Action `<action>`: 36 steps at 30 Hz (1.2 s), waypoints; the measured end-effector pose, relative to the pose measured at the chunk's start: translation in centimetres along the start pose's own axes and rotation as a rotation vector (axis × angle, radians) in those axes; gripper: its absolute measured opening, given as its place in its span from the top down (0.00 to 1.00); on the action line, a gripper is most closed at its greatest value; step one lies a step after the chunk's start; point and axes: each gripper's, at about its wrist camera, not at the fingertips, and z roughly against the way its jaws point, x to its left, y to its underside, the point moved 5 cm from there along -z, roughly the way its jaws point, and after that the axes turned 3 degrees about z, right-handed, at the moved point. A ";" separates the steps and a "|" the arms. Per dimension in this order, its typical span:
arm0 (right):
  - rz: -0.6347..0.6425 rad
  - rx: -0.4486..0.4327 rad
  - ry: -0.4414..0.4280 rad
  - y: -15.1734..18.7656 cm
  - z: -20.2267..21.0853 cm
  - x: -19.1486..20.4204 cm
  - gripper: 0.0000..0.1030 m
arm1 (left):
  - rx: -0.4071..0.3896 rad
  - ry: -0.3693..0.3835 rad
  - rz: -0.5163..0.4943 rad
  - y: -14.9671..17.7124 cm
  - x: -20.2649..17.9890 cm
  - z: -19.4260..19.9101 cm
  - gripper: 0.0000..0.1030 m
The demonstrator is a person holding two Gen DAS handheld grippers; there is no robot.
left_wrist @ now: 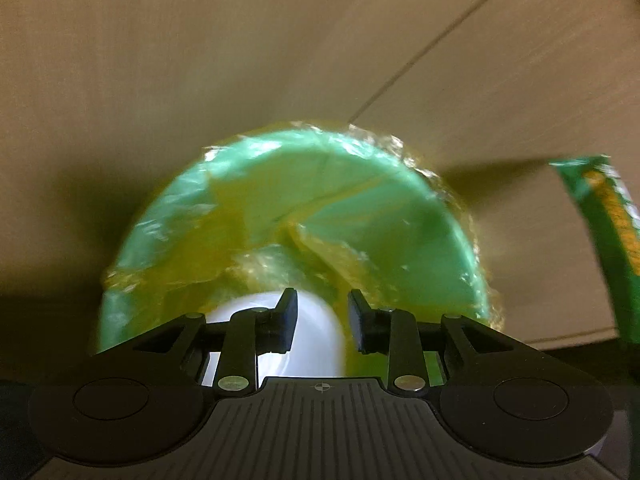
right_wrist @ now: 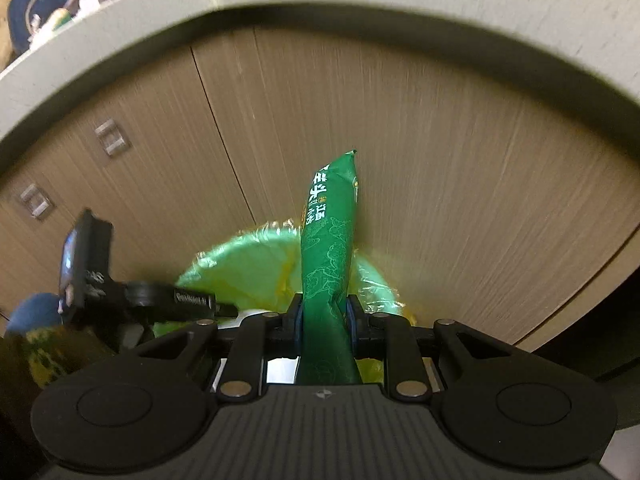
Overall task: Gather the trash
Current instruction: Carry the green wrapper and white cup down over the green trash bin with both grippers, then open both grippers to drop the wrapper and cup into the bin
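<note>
Both grippers over lined bin, trash ready to drop.

Right gripper [right_wrist: 323,314] clenched on green snack wrapper [right_wrist: 330,240], long axis upright at frame centre, directly above bin [right_wrist: 240,268]. Left gripper [left_wrist: 323,320] released, jaws apart; white object [left_wrist: 312,332] beyond them, probably falling.
</note>
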 end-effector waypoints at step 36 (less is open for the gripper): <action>-0.020 0.266 -0.001 -0.6 -6.7 4.4 0.41 | -0.242 0.266 -0.407 2.3 -6.4 16.9 0.72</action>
